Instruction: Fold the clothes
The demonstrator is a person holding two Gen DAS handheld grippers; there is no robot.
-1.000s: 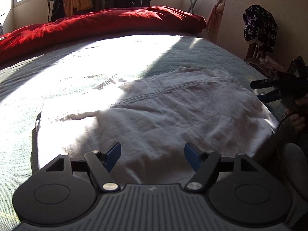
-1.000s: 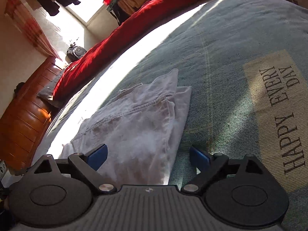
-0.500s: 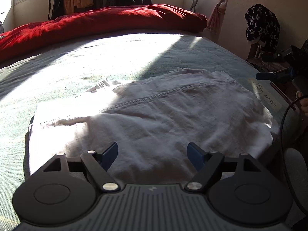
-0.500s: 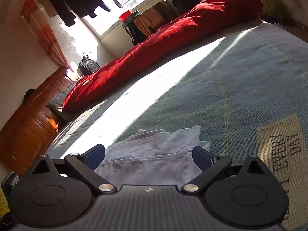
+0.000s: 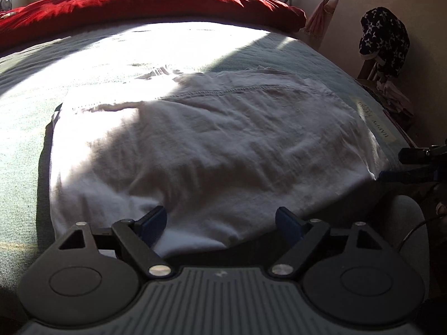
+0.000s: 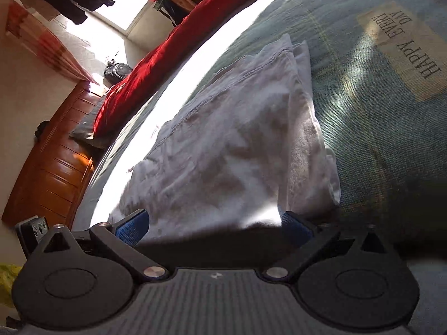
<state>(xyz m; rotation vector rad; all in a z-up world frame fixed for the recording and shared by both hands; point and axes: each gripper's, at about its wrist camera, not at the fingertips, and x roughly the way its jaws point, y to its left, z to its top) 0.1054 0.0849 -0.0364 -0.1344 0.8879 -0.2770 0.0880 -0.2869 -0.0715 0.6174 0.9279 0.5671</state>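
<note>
**White garment lay folded on the bed, both claws released at its near edge**

You had the white garment (image 5: 201, 145) lying flat on the grey-green bedspread (image 5: 25, 128), folded into a broad rectangle with a stitched seam running across its far part. Sunlight fell over its far left corner; the rest sat in shadow.

Your left claw (image 5: 220, 220) hung at the garment's near edge, its jaws wide and opening further. The cloth's near hem showed between the blue pads (image 5: 152, 223), but neither pad pressed on it, so nothing was gripped.

Your right claw (image 6: 213, 223) stood at the garment's (image 6: 237, 145) right near corner, jaws spread wide, released. The cloth filled the gap between its blue pads (image 6: 131, 227) in the wrist view; whether the pads touched the fabric you could not tell from there. In the left wrist view the same claw (image 5: 413, 164) appeared just beside the garment's right edge, fingers apart.

The printed "HAPPY EVERY DAY" patch (image 6: 405, 47) lay on the bedspread to the right of the garment, apart from it. The red duvet (image 5: 145, 5) was bunched along the far side of the bed, well clear of the garment.
</note>
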